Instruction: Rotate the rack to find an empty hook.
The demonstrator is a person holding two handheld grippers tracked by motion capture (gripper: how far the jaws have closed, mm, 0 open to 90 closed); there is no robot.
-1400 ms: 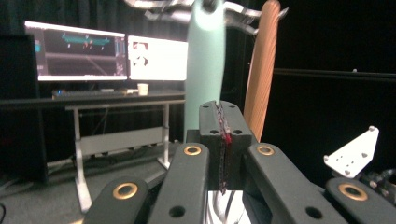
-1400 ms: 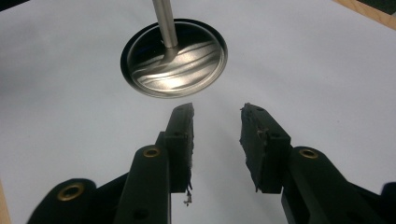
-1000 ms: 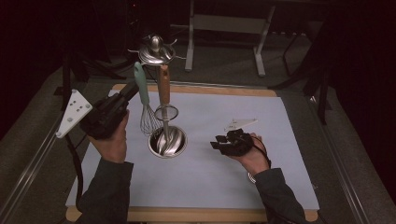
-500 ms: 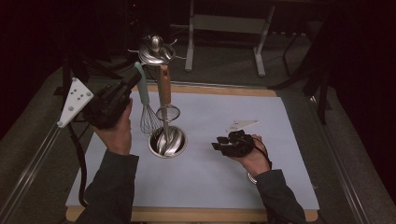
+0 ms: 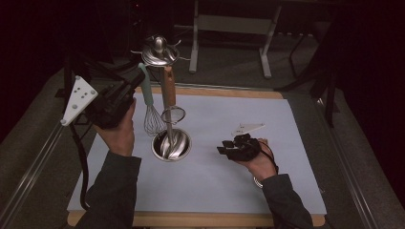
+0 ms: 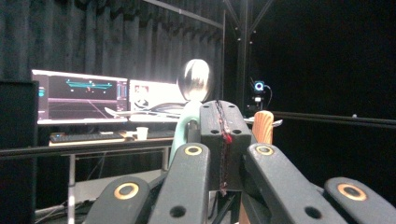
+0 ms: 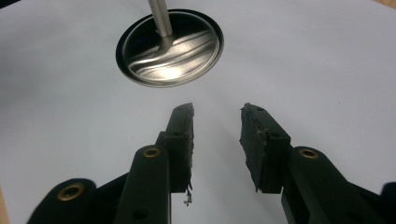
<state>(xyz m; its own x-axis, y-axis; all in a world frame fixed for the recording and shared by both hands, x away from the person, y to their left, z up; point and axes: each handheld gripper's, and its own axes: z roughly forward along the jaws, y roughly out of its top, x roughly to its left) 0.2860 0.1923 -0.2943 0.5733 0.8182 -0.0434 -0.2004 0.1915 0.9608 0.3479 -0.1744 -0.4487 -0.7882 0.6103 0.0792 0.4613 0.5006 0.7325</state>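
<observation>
The whisk (image 5: 152, 112), light with springy wires, is held at its stiff green handle by the closed left gripper (image 5: 125, 93); the right gripper (image 7: 217, 122) is kept wide, empty.

A dark, curtained lab: lit monitors (image 6: 79, 95) on a desk (image 6: 93, 140).

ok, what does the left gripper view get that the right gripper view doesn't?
Left gripper view: the left gripper with fingers shut, the green whisk handle, a wooden handle, the utensil stand's round knob, and lit monitors behind. Right gripper view: the right gripper open over the pale mat, and the stand's steel base dish with its pole. Shared: the same stand, top in one, foot in the other.
</observation>
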